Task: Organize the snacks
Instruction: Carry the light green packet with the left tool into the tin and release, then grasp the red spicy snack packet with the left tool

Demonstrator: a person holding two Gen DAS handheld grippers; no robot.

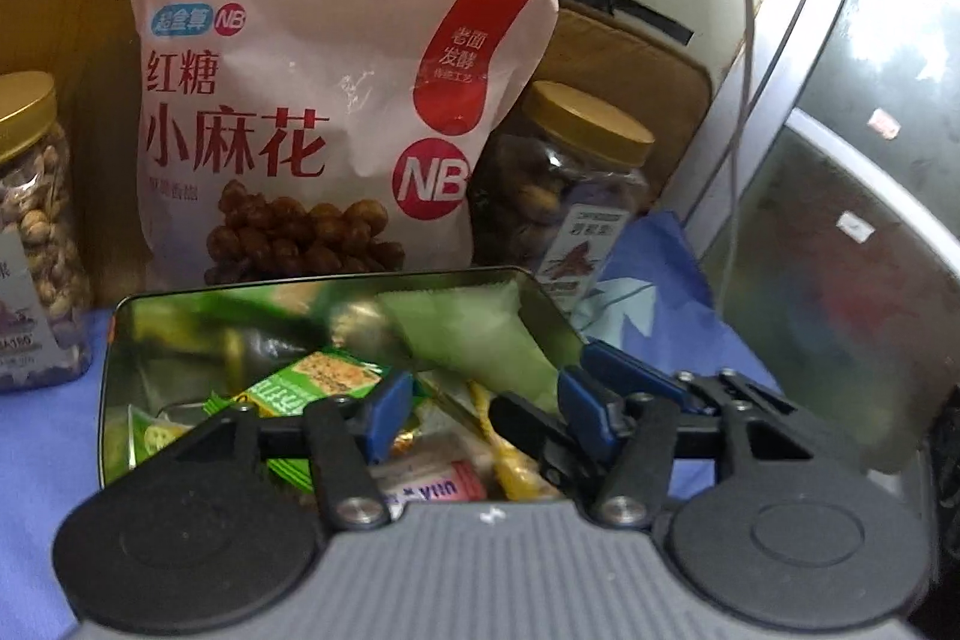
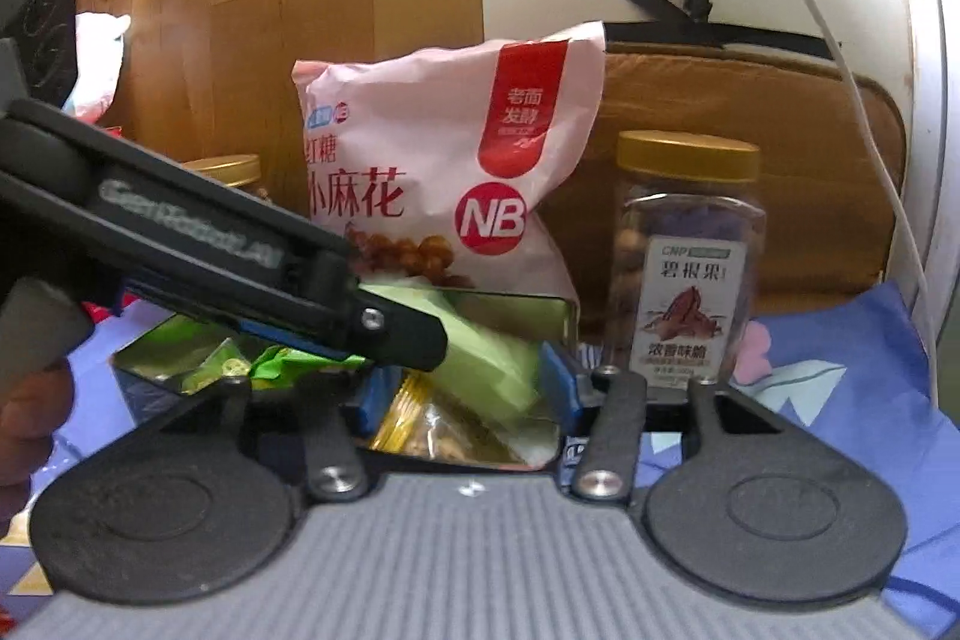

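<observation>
Now | both claws, left gripper and right gripper, are hovering spread and empty over the tin of light, crinkly packets | pinching a sealed edge seems safest.

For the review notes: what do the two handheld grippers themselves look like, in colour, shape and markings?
Both are alike. The left gripper and right gripper each have a grey ribbed body, two round black discs, black linkage arms with silver screws, and blue finger pads. Seen from the right wrist, the left one's side carries blurred pale lettering.
</observation>
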